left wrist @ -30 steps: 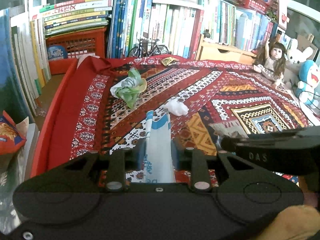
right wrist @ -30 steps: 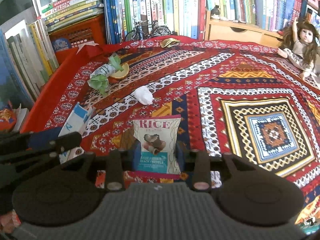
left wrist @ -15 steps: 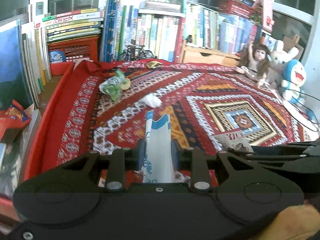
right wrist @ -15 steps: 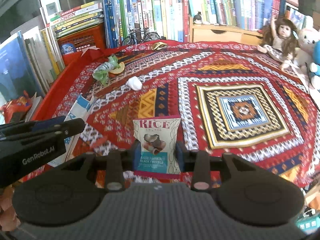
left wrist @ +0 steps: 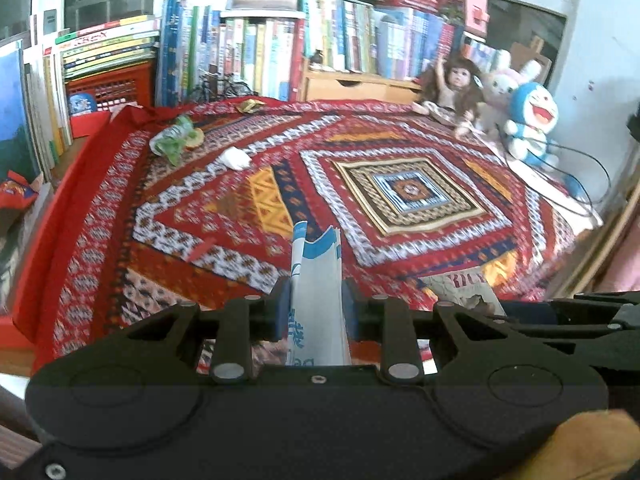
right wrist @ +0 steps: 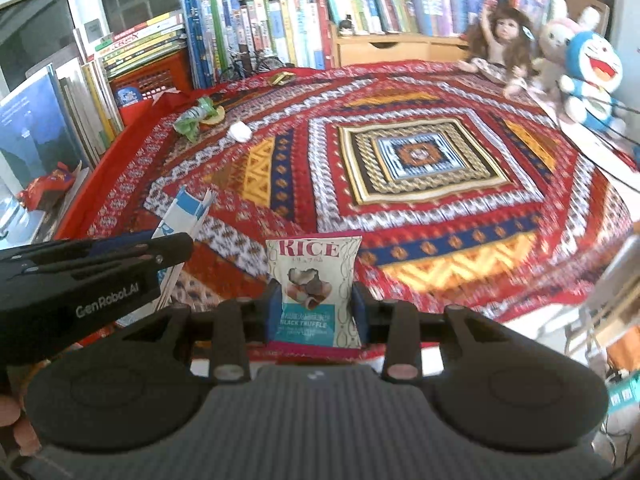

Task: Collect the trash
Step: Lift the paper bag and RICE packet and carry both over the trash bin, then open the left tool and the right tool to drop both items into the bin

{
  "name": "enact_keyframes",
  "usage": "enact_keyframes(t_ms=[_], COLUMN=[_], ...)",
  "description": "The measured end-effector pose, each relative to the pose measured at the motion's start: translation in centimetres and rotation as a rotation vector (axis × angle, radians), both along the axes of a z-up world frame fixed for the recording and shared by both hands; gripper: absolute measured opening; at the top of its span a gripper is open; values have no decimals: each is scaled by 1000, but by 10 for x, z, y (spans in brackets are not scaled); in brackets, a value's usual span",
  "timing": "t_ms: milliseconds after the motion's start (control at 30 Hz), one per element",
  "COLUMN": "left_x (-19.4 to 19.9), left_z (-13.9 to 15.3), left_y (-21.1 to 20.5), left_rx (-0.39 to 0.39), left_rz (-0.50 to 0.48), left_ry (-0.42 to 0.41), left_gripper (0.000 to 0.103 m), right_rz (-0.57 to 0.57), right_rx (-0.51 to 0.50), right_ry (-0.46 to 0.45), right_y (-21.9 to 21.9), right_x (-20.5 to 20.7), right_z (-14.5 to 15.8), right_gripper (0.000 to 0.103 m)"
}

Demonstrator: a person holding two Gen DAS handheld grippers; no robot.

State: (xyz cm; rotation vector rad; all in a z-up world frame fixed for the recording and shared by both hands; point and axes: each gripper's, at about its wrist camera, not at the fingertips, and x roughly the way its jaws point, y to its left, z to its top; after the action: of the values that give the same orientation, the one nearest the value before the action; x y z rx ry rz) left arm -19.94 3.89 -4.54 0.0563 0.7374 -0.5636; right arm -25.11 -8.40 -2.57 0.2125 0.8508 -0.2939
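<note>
My left gripper is shut on a flattened white and blue carton that sticks up between its pads, held over the near edge of the patterned red cloth. My right gripper is shut on a small "RICE" snack packet, also near the front edge. The carton and the left gripper show at the left of the right wrist view. On the cloth's far left lie a crumpled green and white wrapper, a white paper wad and a gold wrapper.
Rows of books and a red crate stand behind the cloth. A doll and plush toys sit at the back right with a cable. A red snack bag lies off the cloth at the left.
Both grippers have pulled back toward the near edge and a little right, each still holding its item; the wrappers and paper wad now look farther away.
</note>
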Motion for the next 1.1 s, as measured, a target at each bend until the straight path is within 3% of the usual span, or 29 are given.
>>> enact_keyframes(t_ms=[333, 600, 1100], left_x=[-58, -87, -80], left_z=[-18, -54, -154], left_y=[-6, -3, -15], left_rx=[30, 77, 147], left_rz=[-43, -53, -66], left_ry=[46, 122, 231], left_gripper=[26, 26, 27], right_rz=[-52, -84, -96], right_rx=[33, 69, 185], right_ry=[38, 93, 139], right_y=[0, 0, -21], right_x=[-62, -94, -83], right_z=[-17, -45, -120], right_gripper=[42, 42, 42])
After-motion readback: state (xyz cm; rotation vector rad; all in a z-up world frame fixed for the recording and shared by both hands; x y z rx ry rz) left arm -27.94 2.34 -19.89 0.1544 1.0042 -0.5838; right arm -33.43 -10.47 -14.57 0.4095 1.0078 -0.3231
